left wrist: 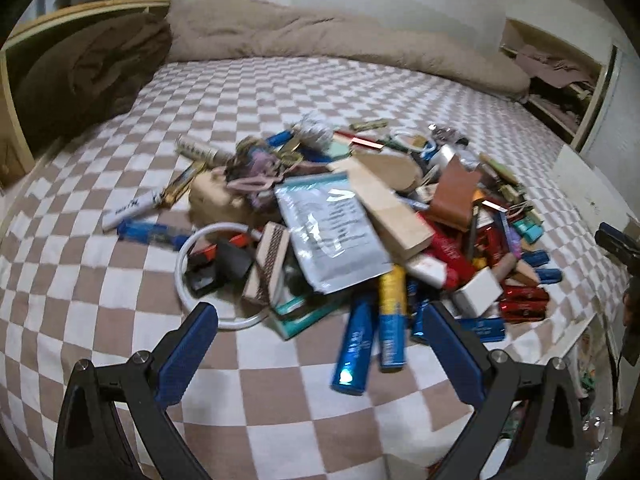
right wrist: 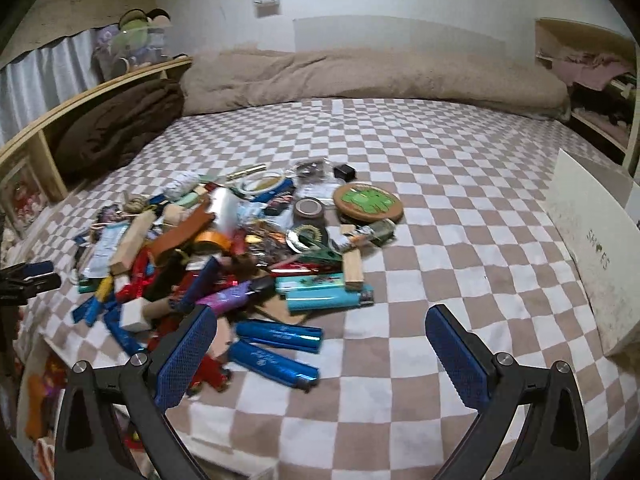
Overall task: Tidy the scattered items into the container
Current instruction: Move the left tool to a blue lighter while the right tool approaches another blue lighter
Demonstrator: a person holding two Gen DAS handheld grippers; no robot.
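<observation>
L gripper [left wrist: 320, 320] wide apart, holding nothing, over near edge of item pile [left wrist: 360, 216] on checkered bed [left wrist: 120, 320]. R gripper [right wrist: 320, 320] same, empty; white box [right wrist: 596, 256] at bed's right.

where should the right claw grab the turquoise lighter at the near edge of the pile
Grip the turquoise lighter across its narrow width at mid-body, coming down from above. It lies flat on the checkered bedspread with its long side facing the right claw, which is open. Its near side looks free, while another lighter lies close behind, so keep the far finger shallow.
</observation>
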